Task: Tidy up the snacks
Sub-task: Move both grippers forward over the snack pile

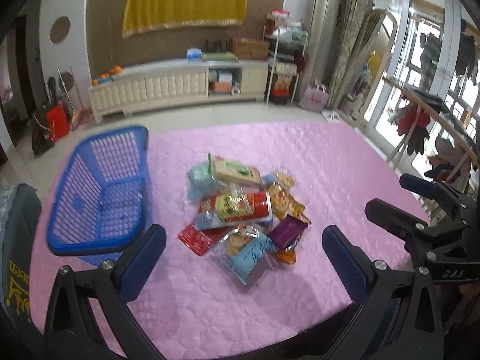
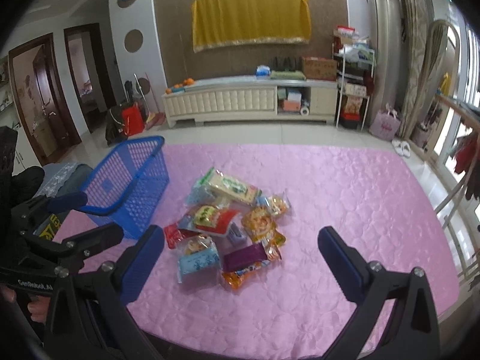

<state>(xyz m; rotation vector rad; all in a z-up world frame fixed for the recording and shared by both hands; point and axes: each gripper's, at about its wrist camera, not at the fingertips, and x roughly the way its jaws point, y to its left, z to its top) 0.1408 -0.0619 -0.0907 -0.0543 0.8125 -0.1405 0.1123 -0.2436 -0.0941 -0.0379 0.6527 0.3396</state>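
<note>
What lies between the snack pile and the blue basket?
Nothing visible: only bare pink cloth separates the snack pile from the blue basket, which sits to the pile's left with nothing in it.

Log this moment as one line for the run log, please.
stage: start | left gripper: open, empty | right gripper: open, empty | snack pile: on pink cloth | blue basket: empty, left of pile

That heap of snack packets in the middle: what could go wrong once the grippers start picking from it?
The snack pile is stacked and overlapping, so pulling a lower packet may scatter the rest across the pink cloth. The packets look glossy and may slip from the fingers. The blue basket looks light and sits near the cloth's left edge; a nudge might shift it.
</note>
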